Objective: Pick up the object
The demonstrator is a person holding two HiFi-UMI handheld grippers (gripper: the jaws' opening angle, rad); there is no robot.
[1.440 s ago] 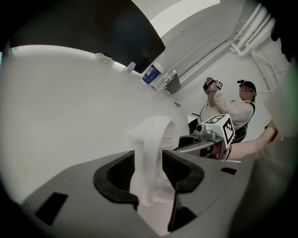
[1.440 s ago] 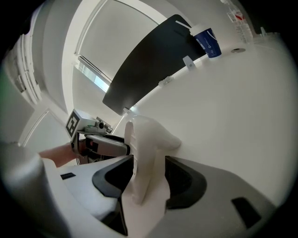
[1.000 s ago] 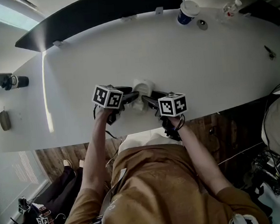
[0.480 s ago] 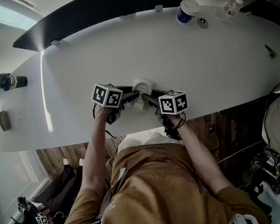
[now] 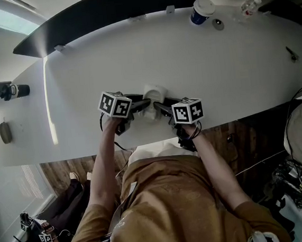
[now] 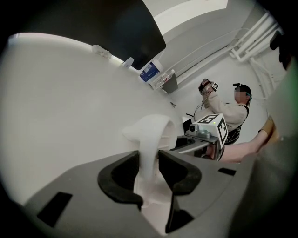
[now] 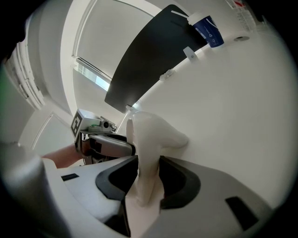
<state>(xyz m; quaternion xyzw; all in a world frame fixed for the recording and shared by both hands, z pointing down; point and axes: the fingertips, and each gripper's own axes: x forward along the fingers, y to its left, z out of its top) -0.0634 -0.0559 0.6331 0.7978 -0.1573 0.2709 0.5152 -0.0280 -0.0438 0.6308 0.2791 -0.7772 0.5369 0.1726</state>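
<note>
Item: white object (image 5: 154, 95), pale, thin-walled and curved; it stands on the white desk (image 5: 198, 60) near the front edge, directly before the person, between the two tools.

Left tongs (image 5: 140, 104): jaws have just been closing; the pads now pinch the object's thin wall on its left side.

Right tongs (image 5: 162, 107): likewise just closing; the pads press on the wall of the opposite side.

Reason for hold: a grip from both sides probably keeps a light, hollow shape level for the lift; the base appears to rest on the desk, so the lift seems not yet begun.

Hidden or unclear: the object's lower part sits behind the jaws in both gripper views; its exact form and material are hard to read against the white desk.

Also present: blue-banded cup (image 5: 202, 13), well apart at the far edge.
</note>
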